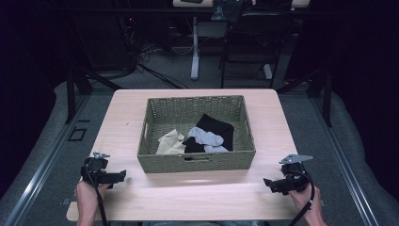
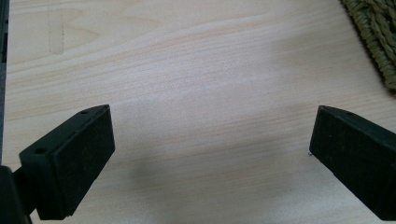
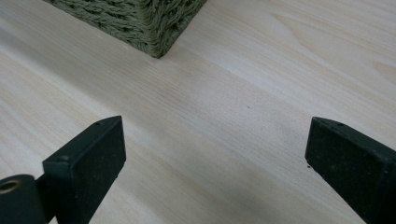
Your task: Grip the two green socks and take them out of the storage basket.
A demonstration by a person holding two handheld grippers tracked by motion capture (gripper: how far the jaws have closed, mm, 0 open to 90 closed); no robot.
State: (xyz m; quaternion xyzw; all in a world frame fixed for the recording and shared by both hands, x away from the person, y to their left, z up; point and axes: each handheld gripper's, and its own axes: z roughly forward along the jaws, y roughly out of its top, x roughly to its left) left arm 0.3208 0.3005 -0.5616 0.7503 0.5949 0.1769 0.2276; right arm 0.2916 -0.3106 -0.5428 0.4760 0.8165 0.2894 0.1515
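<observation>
Left gripper (image 1: 118,176) sits at the near left corner of the table (image 1: 197,197), held in the person's left hand (image 1: 87,197), jaws spread wide with nothing but bare wood between them. In the left gripper view the pads (image 2: 77,165) hang over plain tabletop, and a corner of the woven basket (image 2: 373,37) peeks in up ahead on the far right of the claw.

Moving right in the high view, the basket (image 1: 197,162) sits mid-table between the two claws, well apart from both. Inside it: a beige cloth (image 1: 170,143), then a grey sock (image 1: 204,137) lying on top of a black garment (image 1: 216,126).

Right gripper (image 1: 267,182) is at the near right corner, in the right hand (image 1: 306,200), jaws also wide and empty. From its own view the basket's corner (image 3: 149,23) is ahead and to the left of the claw.
</observation>
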